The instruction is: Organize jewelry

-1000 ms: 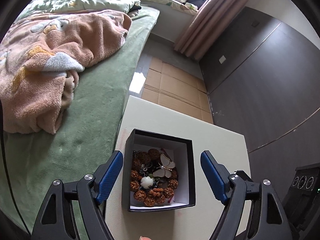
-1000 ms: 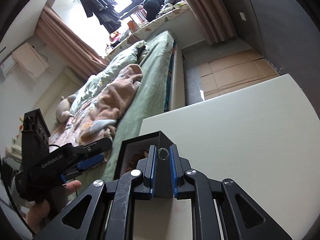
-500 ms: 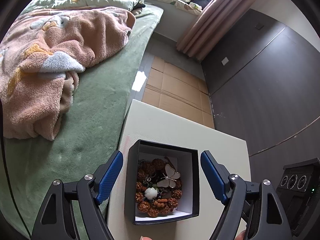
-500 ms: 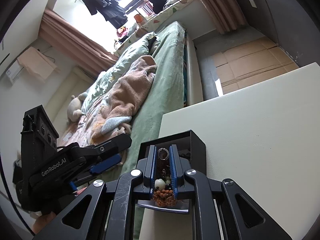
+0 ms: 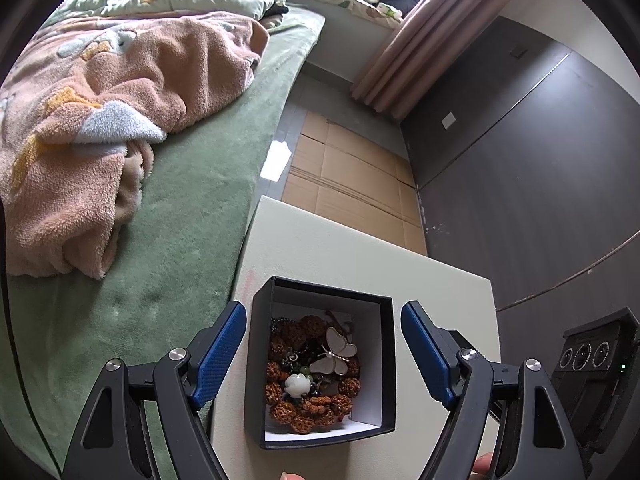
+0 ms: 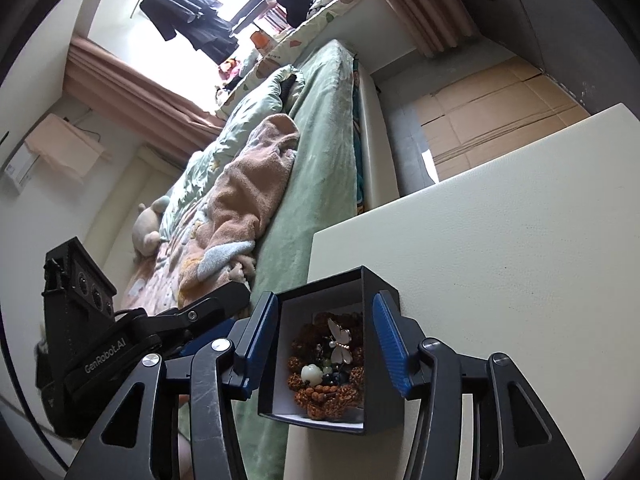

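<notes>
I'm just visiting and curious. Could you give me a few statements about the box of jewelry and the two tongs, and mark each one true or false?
1. The black box has no lid on it. True.
2. The box sits on the green bed. False: it sits on the pale table, beside the bed.
3. A white butterfly piece lies on the brown bead bracelet inside the box. True.
4. The left tongs are clamped on the box. False: their blue pads stand clear of its sides.
5. The right tongs hold a ring. False: their jaws, just opened, hold nothing.
</notes>
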Tool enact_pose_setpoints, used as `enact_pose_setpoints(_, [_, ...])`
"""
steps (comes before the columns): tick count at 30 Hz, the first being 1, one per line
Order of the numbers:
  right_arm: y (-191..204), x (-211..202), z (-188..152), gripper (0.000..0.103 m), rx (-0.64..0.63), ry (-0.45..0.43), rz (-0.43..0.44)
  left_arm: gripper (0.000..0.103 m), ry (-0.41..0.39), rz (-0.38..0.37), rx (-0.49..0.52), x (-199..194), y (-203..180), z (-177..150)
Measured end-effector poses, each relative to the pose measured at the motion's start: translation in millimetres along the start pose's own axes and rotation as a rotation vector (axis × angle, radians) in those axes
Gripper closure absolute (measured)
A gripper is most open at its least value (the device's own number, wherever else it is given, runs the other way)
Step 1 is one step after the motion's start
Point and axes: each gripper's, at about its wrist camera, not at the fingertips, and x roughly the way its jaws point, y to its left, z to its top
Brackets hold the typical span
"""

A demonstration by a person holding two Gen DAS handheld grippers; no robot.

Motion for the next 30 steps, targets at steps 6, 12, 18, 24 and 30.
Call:
enact_pose_setpoints(6, [-3, -26, -3, 0.036, 0.005, -0.027, -0.021, 0.023, -0.022, 0.021, 0.022, -14, -9, -13])
enact_pose_setpoints(12, [-7, -59, -6, 0.014, -0.010, -0.038, -0.082, 0.009, -0.053, 0.017, 0.079, -31, -20, -29])
enact_pose_setpoints(18, [-14, -97, -20, 0.000, -0.069, -0.073, -0.192, 0.006, -0.092, 0.029, 0.123, -49, -27, -52])
enact_pose_setpoints(24, [-22, -122, -27, 0.000, -0.090, -0.075, -0.237, 0.001, -0.129, 0.040, 0.204, -67, -49, -68])
enact_pose_setpoints(30, [-28, -148, -32, 0.000, -0.104, -0.074, -0.218, 0.001, -0.169, 0.049, 0.254, -83, -68, -86])
